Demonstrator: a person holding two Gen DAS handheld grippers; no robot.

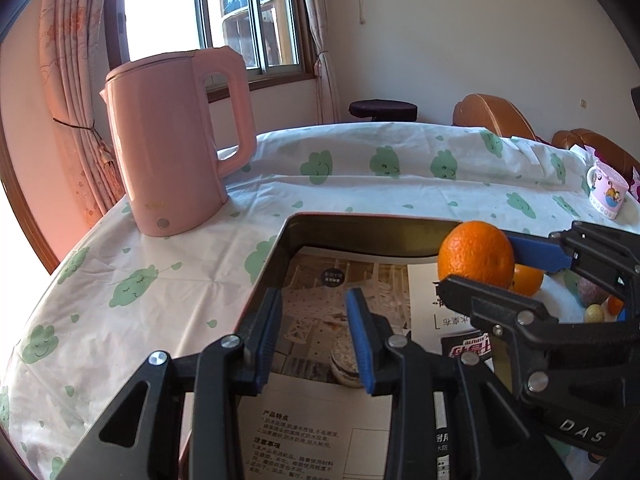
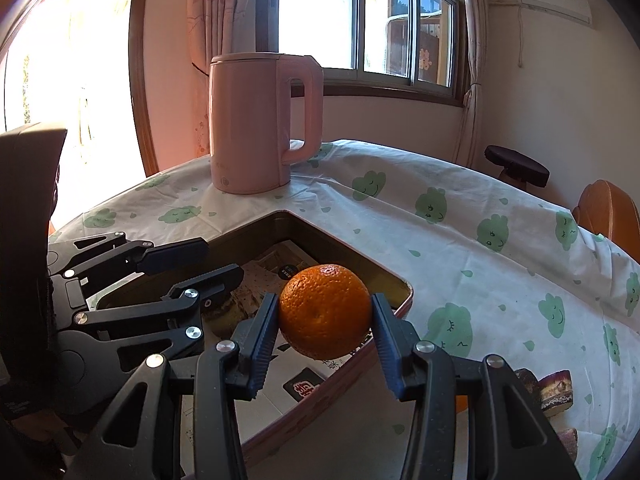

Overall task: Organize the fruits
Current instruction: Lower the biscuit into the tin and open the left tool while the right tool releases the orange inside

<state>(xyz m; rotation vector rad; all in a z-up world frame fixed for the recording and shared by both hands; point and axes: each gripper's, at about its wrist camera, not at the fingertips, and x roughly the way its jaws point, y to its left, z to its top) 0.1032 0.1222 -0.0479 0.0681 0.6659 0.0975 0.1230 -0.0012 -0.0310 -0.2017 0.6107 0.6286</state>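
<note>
Nearest the camera in the right wrist view, the right gripper (image 2: 325, 322) clamps an orange (image 2: 325, 311) between its two blue-padded jaws, one pad pressed to each side of the fruit. The orange hangs over the near right edge of a shallow metal tray (image 2: 394, 276), lined with printed paper, which lies on a tablecloth (image 2: 460, 240) patterned with green clouds. To the left, the left gripper (image 1: 316, 334) points down over the tray's paper lining; its jaws stand narrow with only a small gap, and nothing lies between them. No fruit is seen resting inside the tray in either view, so the sorting appears to be at an early stage, with this orange likely the first piece to go in. In the left wrist view, beyond the held orange to the right, a second orange (image 1: 528, 279) and a few smaller fruits (image 1: 595, 313) lie on the cloth outside the tray, partly hidden by the right gripper; these seem to remain to be gathered. Dark brown pieces (image 2: 554, 394) sit on the cloth at the near right, and what they are cannot be told. Farther back, a pink kettle (image 2: 260, 120) stands upright beyond the tray's far corner, and a patterned mug (image 1: 606, 192) sits far right.
</note>
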